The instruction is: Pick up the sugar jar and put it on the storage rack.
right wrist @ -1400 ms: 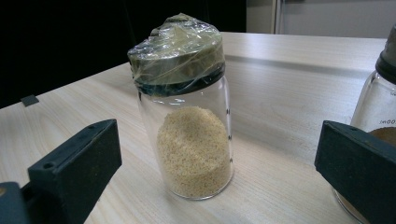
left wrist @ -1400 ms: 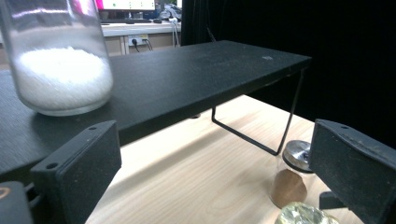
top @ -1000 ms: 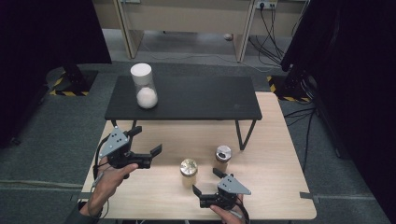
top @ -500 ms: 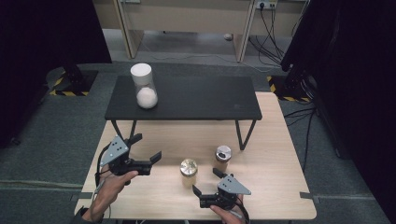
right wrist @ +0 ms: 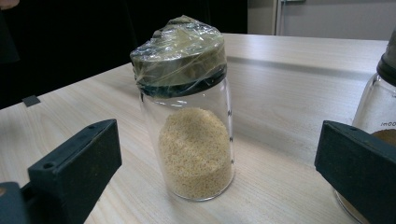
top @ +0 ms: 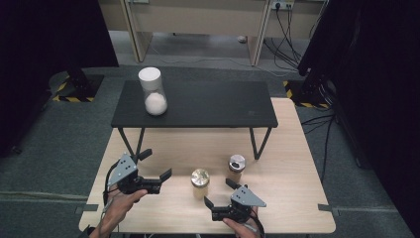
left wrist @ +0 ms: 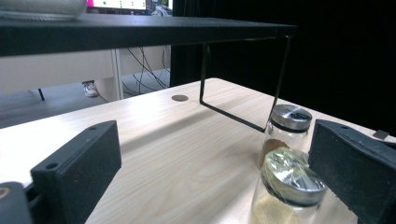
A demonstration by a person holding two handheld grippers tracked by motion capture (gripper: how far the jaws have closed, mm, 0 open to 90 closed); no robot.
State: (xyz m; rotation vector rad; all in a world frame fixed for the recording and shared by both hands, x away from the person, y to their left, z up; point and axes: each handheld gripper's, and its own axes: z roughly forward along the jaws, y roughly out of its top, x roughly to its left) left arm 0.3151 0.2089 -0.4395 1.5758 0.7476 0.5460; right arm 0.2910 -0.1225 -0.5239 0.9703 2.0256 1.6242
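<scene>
A glass jar of yellow grains (top: 199, 182) with a film-wrapped lid stands on the wooden table (top: 292, 198). Just right of it and farther back is a jar of brown powder (top: 236, 167) with a silver lid. My left gripper (top: 157, 164) is open, left of the grain jar and pointing toward it. In the left gripper view both the grain jar (left wrist: 287, 186) and the brown jar (left wrist: 285, 133) stand ahead by the right jaw. My right gripper (top: 218, 192) is open just in front of the grain jar (right wrist: 187, 112), which sits between its jaws untouched.
A low black table (top: 198, 106) stands on the far half of the wooden table, its wire legs (top: 255, 144) coming down behind the jars. On it at the left is a tall clear canister (top: 152, 91) with white powder. Bare wood lies right of the jars.
My left gripper has drifted nearer to the table's front edge, still open. The right gripper and both jars have stayed put.
</scene>
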